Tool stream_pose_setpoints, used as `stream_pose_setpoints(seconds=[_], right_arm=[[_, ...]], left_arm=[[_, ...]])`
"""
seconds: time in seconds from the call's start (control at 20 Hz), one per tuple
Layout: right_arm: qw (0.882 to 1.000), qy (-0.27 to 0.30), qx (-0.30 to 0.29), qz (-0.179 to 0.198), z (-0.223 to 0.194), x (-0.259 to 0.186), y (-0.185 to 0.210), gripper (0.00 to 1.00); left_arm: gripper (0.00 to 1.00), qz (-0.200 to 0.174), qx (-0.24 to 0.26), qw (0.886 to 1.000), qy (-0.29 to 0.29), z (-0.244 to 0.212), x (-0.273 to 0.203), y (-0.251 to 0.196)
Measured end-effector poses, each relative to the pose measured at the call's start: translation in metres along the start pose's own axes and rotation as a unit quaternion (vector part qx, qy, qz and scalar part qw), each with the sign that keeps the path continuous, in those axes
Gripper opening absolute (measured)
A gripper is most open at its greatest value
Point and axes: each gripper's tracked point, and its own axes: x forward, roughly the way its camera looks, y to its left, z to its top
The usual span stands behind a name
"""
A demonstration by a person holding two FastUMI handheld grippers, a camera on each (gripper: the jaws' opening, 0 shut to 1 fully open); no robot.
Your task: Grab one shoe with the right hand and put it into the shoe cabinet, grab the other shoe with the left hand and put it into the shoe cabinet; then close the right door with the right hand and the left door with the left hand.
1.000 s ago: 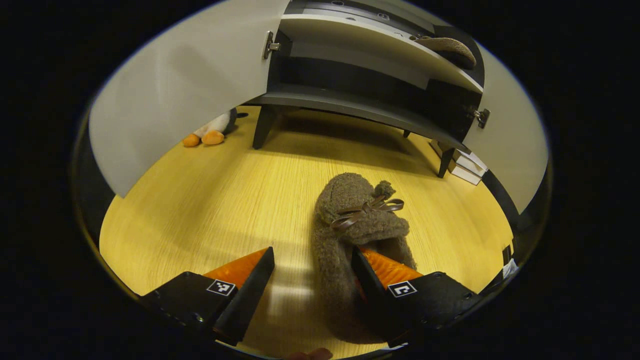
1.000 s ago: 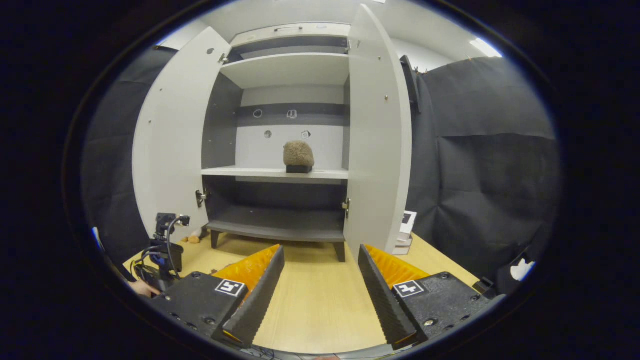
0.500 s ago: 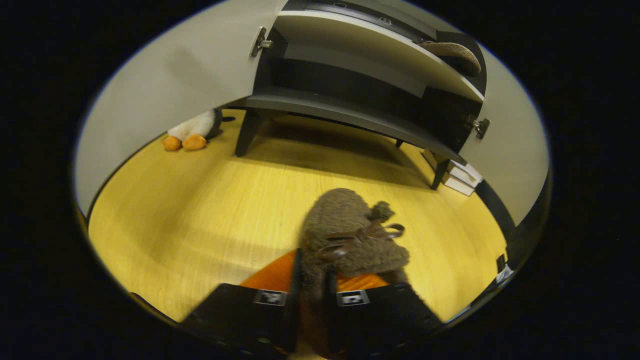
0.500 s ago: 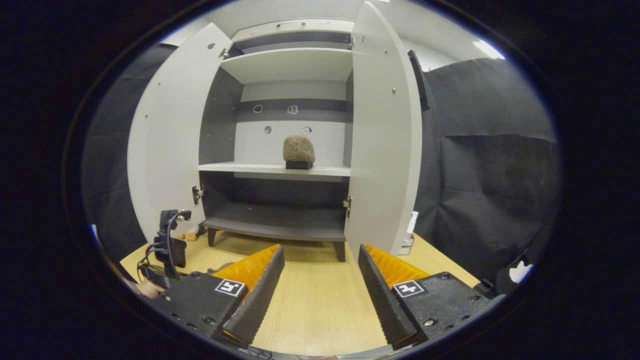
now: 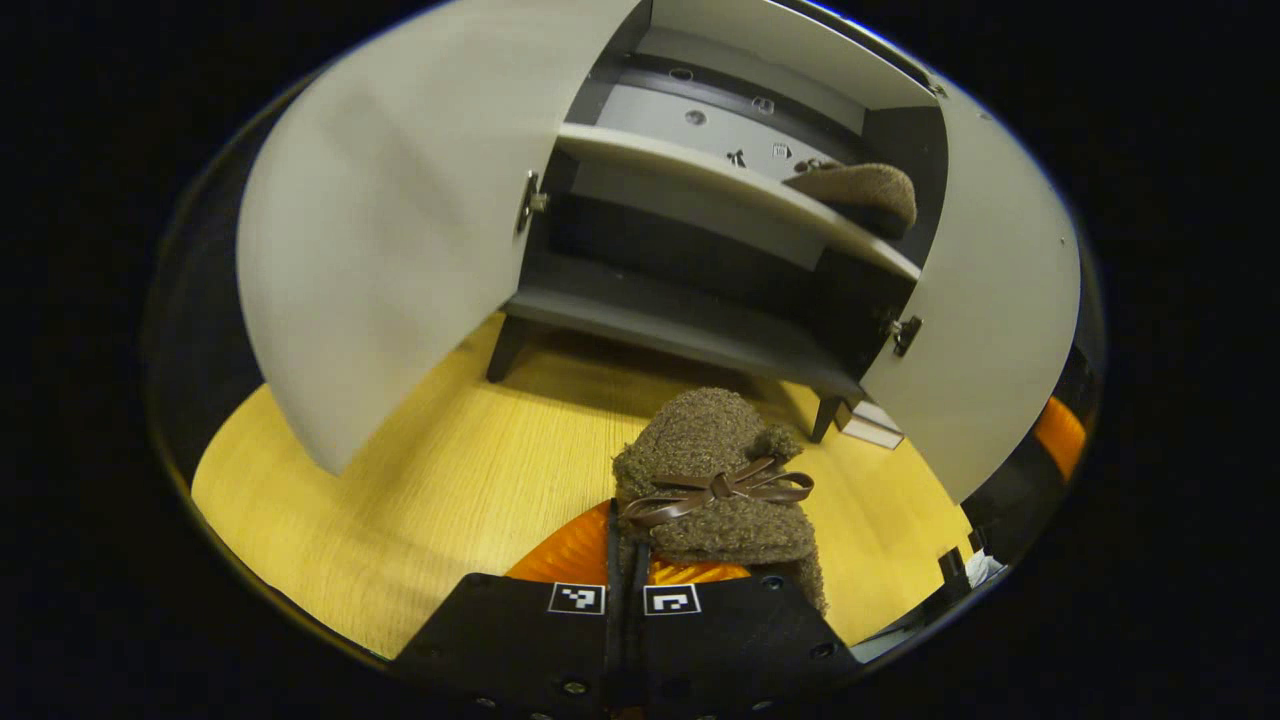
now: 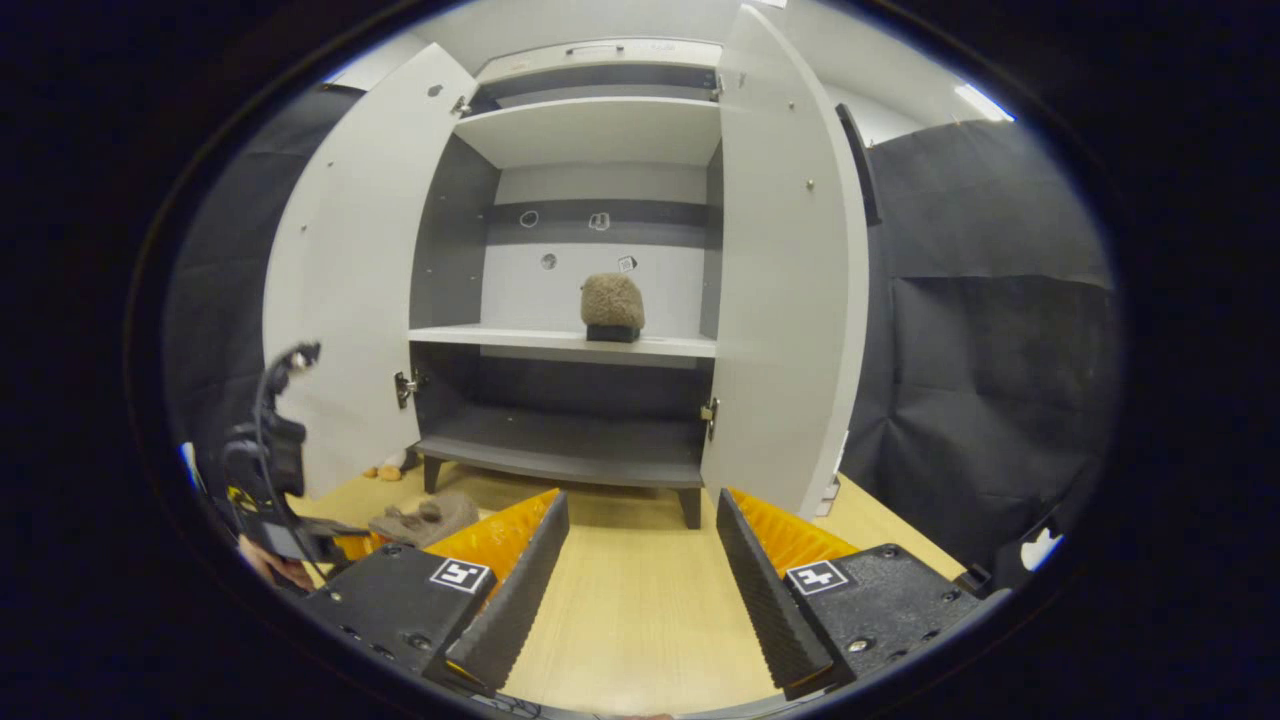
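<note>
Because one shoe (image 6: 612,305) already sits on the middle shelf (image 6: 560,342) of the shoe cabinet (image 5: 740,345), the left claw (image 5: 622,570) is clenched on the heel rim of the other shoe (image 5: 715,480), toe aimed at the open doors, ready to carry in. Meanwhile the right claw (image 6: 640,590) hangs released over the floor (image 6: 630,610), empty.

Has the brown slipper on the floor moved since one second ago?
Yes. The left tool is shut on the brown slipper, and in the right gripper view the slipper now shows raised beside the cabinet's left door, nearer the cabinet.
</note>
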Motion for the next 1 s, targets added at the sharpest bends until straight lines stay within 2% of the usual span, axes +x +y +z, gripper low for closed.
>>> stream_pose_setpoints(seconds=[0.25, 0.45, 0.55, 0.8, 1.0], right_arm=[[1.000, -0.009, 0.001, 0.017, 0.004, -0.005, 0.009, 0.93], [1.000, -0.017, 0.003, 0.022, 0.008, -0.010, 0.010, 0.93], [1.000, -0.018, 0.005, 0.021, 0.009, -0.012, 0.009, 0.93], [1.000, -0.014, 0.005, 0.008, 0.007, -0.014, -0.004, 0.93], [1.000, -0.011, 0.006, -0.006, 0.008, -0.014, -0.016, 0.93]], left_arm=[[0.00, -0.012, 0.018, 0.996, -0.081, 0.120, -0.021, -0.051], [0.00, 0.009, 0.025, 0.992, -0.122, 0.227, 0.007, -0.066], [0.00, 0.018, 0.025, 0.993, -0.115, 0.264, 0.038, -0.069], [0.00, 0.058, 0.010, 0.996, -0.064, 0.315, 0.111, -0.059], [0.00, 0.083, 0.005, 0.996, -0.022, 0.320, 0.160, -0.051]])
